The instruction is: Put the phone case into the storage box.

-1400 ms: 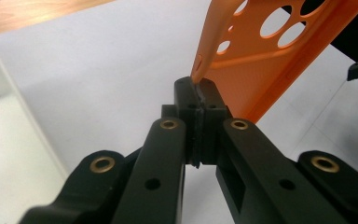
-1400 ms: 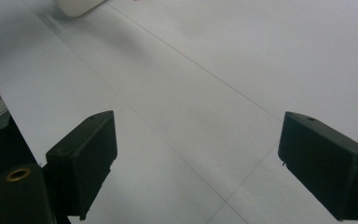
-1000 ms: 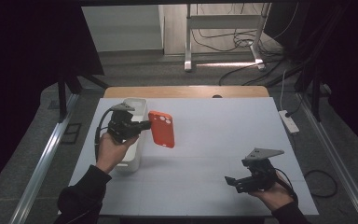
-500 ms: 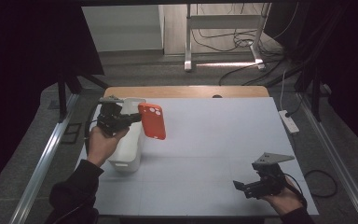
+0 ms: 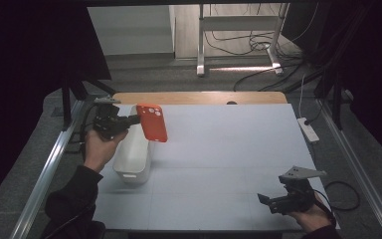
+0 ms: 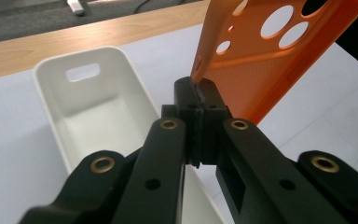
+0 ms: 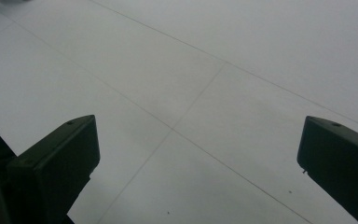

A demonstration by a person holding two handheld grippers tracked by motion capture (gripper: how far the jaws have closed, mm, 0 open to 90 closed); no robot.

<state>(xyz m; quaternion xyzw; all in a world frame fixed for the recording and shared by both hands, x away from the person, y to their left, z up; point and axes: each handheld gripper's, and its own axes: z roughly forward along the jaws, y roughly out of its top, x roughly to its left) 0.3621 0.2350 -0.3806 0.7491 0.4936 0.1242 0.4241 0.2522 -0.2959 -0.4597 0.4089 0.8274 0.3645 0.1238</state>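
**Jaws clamped on the orange case, over the bin**

My left jaws are pressed fully together on the edge of the orange phone case (image 6: 279, 60), pinching its thin rim right at the tips; in my left gripper view the two black pads meet with the case's edge caught between them. My left gripper (image 5: 132, 119) holds the case up in the air, clear of the tabletop (image 5: 229, 149), with its camera cut-outs toward the top and its length hanging downward at a slight tilt. It hangs just above and beside the far end of the white bin (image 5: 132, 154), which stands on the left part of the tabletop with its long side running away from me. The bin's inside, as far as I see it past my jaws, shows bare white walls and a slot handle at the far end.

My right gripper (image 5: 266, 200) sits low near the front right corner of the tabletop, well apart from the case and the bin. Its jaws have just been opening and now stand wide, with nothing between them but the pale surface below.

Beyond the tabletop's right edge a white power strip (image 5: 307, 128) lies on the floor.
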